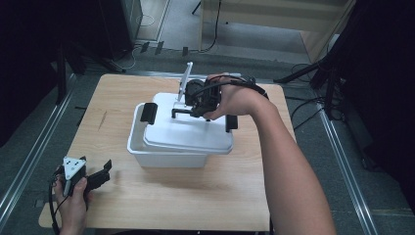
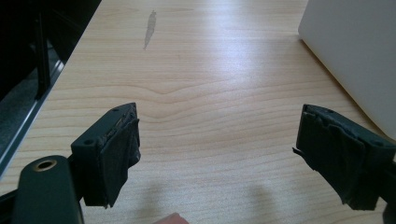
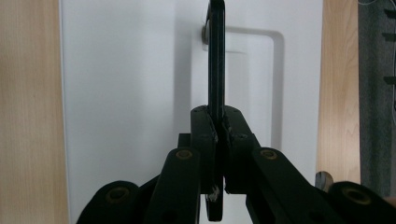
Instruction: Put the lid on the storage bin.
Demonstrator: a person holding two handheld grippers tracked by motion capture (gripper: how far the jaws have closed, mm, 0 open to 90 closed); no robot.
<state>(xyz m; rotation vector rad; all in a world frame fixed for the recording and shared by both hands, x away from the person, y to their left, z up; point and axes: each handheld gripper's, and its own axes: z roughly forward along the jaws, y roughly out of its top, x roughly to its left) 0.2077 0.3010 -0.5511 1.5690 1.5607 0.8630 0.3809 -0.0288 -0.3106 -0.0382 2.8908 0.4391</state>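
A white plastic bin (image 1: 164, 157) stands mid-table with its white lid (image 1: 188, 136) lying askew over it, shifted right so the bin's left rim shows. The lid carries a thin black handle (image 1: 177, 112) on top. My right gripper (image 1: 195, 106) is over the lid's far side, shut on that handle. In the right gripper view the black handle (image 3: 215, 60) runs straight up from the clamped jaws, with the lid (image 3: 126, 93) behind it. My left gripper (image 1: 100, 174) rests open near the table's front left corner. Its fingers (image 2: 116, 149) stand wide apart over bare wood.
Black latches (image 1: 148, 112) (image 1: 231, 122) hang at the bin's left and right ends. The bin's white wall (image 2: 355, 51) lies right of the left gripper. The wooden table (image 1: 195, 196) ends at a metal rail (image 1: 29, 161) on the left. Cables lie on the floor behind.
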